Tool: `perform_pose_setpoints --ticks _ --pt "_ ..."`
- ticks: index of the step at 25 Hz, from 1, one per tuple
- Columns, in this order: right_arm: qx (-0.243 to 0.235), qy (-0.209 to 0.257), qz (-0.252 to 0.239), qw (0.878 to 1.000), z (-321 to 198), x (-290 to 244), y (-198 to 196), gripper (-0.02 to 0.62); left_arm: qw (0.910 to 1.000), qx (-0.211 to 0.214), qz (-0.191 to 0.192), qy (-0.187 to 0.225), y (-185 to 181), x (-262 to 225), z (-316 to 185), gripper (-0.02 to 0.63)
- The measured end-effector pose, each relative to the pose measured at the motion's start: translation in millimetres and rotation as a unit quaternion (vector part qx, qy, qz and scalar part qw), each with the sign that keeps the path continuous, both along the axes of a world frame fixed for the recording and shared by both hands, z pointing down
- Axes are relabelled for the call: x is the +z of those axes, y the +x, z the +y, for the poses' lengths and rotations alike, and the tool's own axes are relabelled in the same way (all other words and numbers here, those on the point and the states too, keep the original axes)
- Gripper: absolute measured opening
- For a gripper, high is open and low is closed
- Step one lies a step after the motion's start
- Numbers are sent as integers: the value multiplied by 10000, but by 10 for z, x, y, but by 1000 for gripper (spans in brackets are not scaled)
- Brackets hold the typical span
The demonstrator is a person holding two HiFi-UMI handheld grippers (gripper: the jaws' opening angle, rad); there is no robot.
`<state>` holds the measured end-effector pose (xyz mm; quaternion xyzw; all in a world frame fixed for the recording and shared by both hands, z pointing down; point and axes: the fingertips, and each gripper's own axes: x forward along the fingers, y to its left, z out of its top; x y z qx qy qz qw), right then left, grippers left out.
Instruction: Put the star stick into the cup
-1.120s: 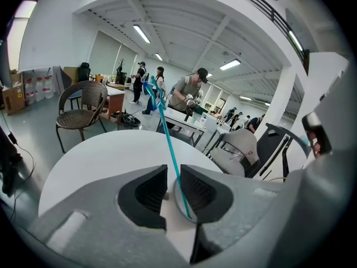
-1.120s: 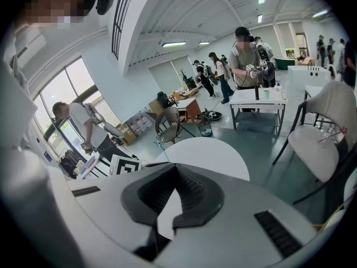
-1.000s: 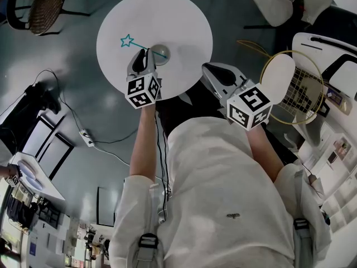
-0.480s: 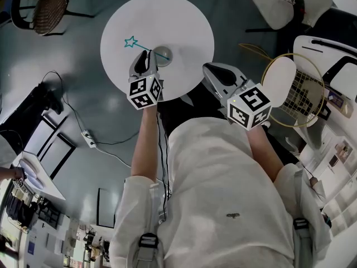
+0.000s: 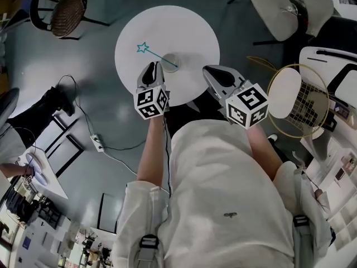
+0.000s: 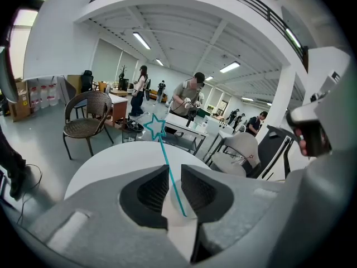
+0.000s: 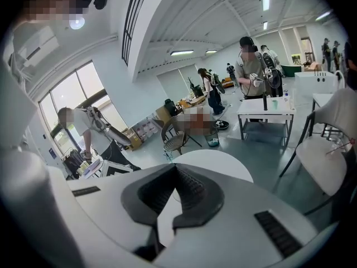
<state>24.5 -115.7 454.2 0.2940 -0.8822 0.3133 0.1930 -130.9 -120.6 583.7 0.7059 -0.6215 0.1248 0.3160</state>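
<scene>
The star stick [image 5: 159, 56] is thin and teal. Its lower end sits in a small pale cup [image 5: 169, 60] on the round white table [image 5: 189, 32], and its star leans up to the left. My left gripper [image 5: 152, 67] hovers just short of the cup, its jaws slightly apart and holding nothing. In the left gripper view the star stick [image 6: 167, 161] rises beyond the gap of the left gripper [image 6: 174, 169], with the cup [image 6: 174, 208] behind it. My right gripper [image 5: 209, 71] hangs at the table's near right edge, shut and empty; the right gripper [image 7: 175, 169] faces the table [image 7: 212, 161].
A wicker chair [image 5: 64, 4] stands beyond the table to the left and a white chair [image 5: 284, 4] to the right. A gold wire stand [image 5: 295, 94] is at my right. Cables [image 5: 95, 141] lie on the floor at left. People stand at desks far off.
My left gripper has drawn back from the stick toward me, while the stick stays leaning in the cup. The head view has shifted; the right gripper holds its place.
</scene>
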Motion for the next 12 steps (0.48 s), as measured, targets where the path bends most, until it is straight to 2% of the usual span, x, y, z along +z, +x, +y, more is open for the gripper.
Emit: perform_pose_setpoints --ticks 12 --pt "-445 264 -195 9985 25 -212 -146 8 9997 -195 -46 149 158 -438 398 66"
